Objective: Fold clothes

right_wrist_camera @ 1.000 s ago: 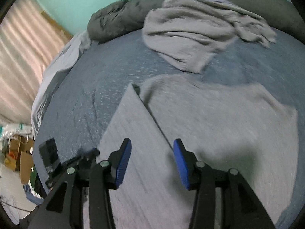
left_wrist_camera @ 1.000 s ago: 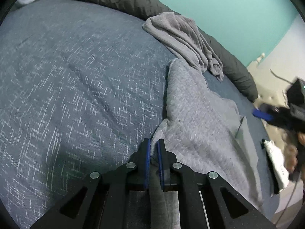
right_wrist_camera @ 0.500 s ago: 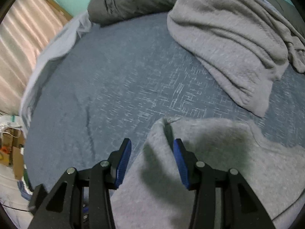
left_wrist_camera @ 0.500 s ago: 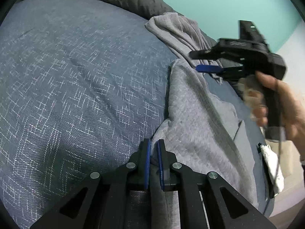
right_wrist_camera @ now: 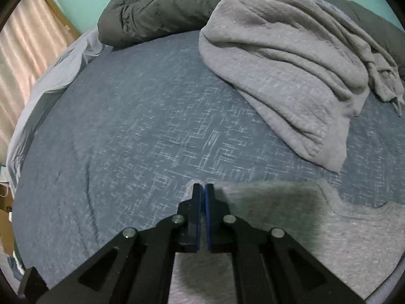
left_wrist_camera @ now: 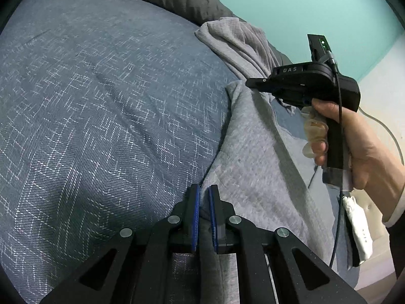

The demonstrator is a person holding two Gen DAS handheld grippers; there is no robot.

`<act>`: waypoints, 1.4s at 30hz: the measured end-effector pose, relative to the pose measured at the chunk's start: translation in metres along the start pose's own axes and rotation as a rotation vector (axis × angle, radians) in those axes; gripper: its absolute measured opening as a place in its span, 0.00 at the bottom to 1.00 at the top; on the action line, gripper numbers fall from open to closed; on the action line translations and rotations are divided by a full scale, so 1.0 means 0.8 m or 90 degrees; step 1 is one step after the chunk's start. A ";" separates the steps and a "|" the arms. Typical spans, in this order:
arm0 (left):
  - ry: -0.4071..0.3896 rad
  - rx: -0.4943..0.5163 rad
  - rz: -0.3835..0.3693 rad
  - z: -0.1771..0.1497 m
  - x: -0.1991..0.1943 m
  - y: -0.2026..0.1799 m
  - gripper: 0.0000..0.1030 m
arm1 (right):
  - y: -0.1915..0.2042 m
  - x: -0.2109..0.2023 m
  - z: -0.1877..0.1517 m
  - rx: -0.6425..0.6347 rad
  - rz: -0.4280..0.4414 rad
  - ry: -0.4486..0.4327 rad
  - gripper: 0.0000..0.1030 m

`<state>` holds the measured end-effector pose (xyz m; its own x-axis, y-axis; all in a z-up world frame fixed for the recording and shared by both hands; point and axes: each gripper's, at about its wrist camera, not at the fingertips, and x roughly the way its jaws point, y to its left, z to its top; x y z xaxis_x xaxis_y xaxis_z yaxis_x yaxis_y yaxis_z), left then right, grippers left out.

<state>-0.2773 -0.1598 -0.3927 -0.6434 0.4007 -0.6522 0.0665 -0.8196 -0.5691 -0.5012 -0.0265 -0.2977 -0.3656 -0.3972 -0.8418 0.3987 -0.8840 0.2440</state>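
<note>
The left gripper (left_wrist_camera: 204, 197) is seen clamped on the near edge of a light grey sweatshirt (left_wrist_camera: 255, 157), its blue pads (left_wrist_camera: 194, 215) pressed together with a fold of the cloth drawn between them. The right gripper (right_wrist_camera: 203, 192) is likewise closed on a corner of the same sweatshirt (right_wrist_camera: 341, 233), the garment's edge being pinched at the very tips of the jaws, with the fabric spreading away to the right beneath its shadow. In the left wrist view the right gripper (left_wrist_camera: 255, 84) is shown from the side, held above the far end of the garment by a hand (left_wrist_camera: 354, 136) whose fingers are wrapped around the black handle; a thin black cable (left_wrist_camera: 340, 177) is seen trailing down from it. The sweatshirt is laid out flat on a bed covered in a dark blue bedspread (left_wrist_camera: 101, 106) flecked with white. Further back, a second grey garment (right_wrist_camera: 283, 58) is left crumpled in a loose heap on the bedspread, well apart from the one being gripped. A dark grey duvet (right_wrist_camera: 157, 10) is bunched along the head of the bed against a turquoise wall (left_wrist_camera: 316, 2). A pale sheet (right_wrist_camera: 50, 76) is visible hanging at the bed's left side.
</note>
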 end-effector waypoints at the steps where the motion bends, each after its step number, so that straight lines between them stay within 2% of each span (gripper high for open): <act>1: 0.000 -0.001 -0.001 0.000 -0.001 0.001 0.08 | 0.001 0.001 0.001 0.000 0.002 0.006 0.03; 3: -0.002 -0.001 -0.001 0.000 -0.004 0.002 0.08 | 0.002 0.001 0.003 -0.003 0.002 0.009 0.04; 4: -0.003 -0.001 0.001 0.001 -0.007 0.004 0.09 | 0.003 -0.012 0.003 -0.009 -0.005 -0.015 0.04; 7: -0.006 -0.011 -0.002 0.006 -0.011 0.005 0.11 | -0.004 -0.053 0.002 -0.010 -0.016 -0.062 0.17; 11: -0.008 0.004 0.018 0.005 -0.026 0.004 0.12 | -0.029 -0.115 -0.024 0.017 0.022 -0.077 0.19; 17: 0.003 0.005 0.062 0.004 -0.062 0.010 0.11 | -0.076 -0.207 -0.126 0.023 0.038 -0.037 0.30; 22: 0.030 0.043 0.100 -0.018 -0.103 0.001 0.11 | -0.130 -0.269 -0.227 0.073 0.041 -0.010 0.30; 27: 0.053 0.062 0.110 -0.032 -0.130 -0.027 0.11 | -0.173 -0.321 -0.321 0.138 0.036 -0.004 0.30; 36: 0.092 0.092 0.112 -0.066 -0.180 -0.067 0.11 | -0.196 -0.368 -0.431 0.210 0.046 -0.008 0.36; 42: 0.150 0.107 0.111 -0.103 -0.194 -0.078 0.12 | -0.198 -0.386 -0.480 0.232 0.052 0.005 0.50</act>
<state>-0.1188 -0.1375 -0.2973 -0.4386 0.3160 -0.8413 0.0201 -0.9325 -0.3607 -0.1282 0.3307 -0.2613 -0.3376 -0.4698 -0.8157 0.1002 -0.8796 0.4651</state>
